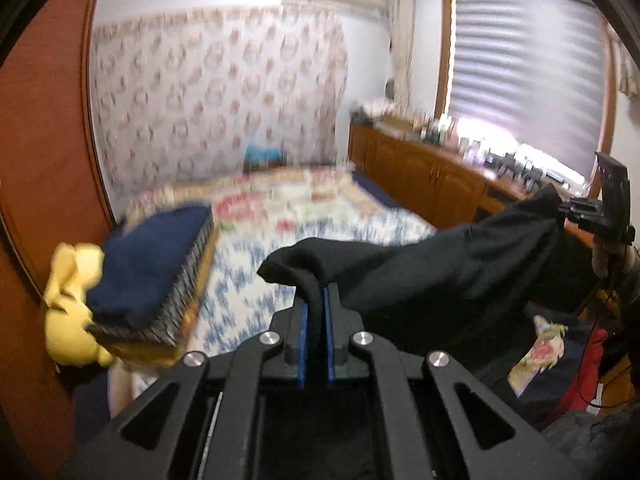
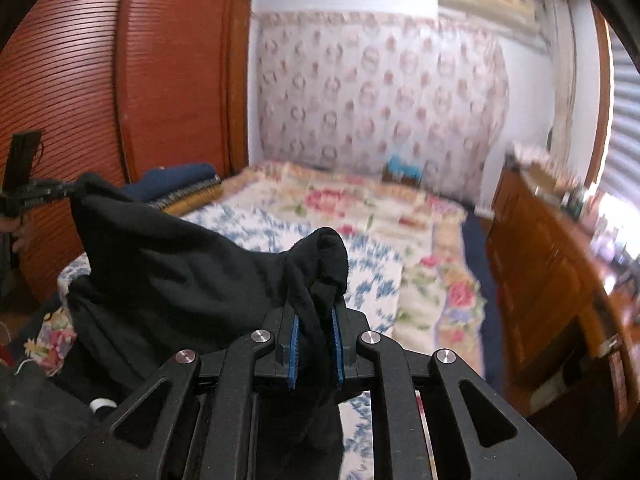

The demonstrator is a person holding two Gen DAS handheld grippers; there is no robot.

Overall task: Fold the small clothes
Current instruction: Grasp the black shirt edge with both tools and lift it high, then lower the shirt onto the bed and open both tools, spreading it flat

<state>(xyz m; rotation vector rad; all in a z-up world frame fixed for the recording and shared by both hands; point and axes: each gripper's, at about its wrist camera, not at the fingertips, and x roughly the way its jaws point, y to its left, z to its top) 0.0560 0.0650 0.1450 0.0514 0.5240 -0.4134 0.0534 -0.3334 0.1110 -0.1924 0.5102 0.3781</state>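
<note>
A small black garment (image 1: pixel 448 272) hangs stretched in the air between my two grippers, above the bed. My left gripper (image 1: pixel 315 300) is shut on one corner of it, the cloth bunched between the blue pads. My right gripper (image 2: pixel 316 320) is shut on the opposite corner of the garment (image 2: pixel 168 264). In the left wrist view the right gripper (image 1: pixel 576 210) shows at the far right holding the cloth. In the right wrist view the left gripper (image 2: pixel 40 194) shows at the far left. The garment's lower part sags out of sight.
A bed (image 2: pixel 360 232) with a floral and blue-patterned cover lies below. A stack of folded blankets, navy on top (image 1: pixel 156 256), sits at its left with a yellow plush toy (image 1: pixel 72 304). A wooden wardrobe (image 2: pixel 120 80) stands left, a wooden cabinet (image 1: pixel 432 176) with clutter right.
</note>
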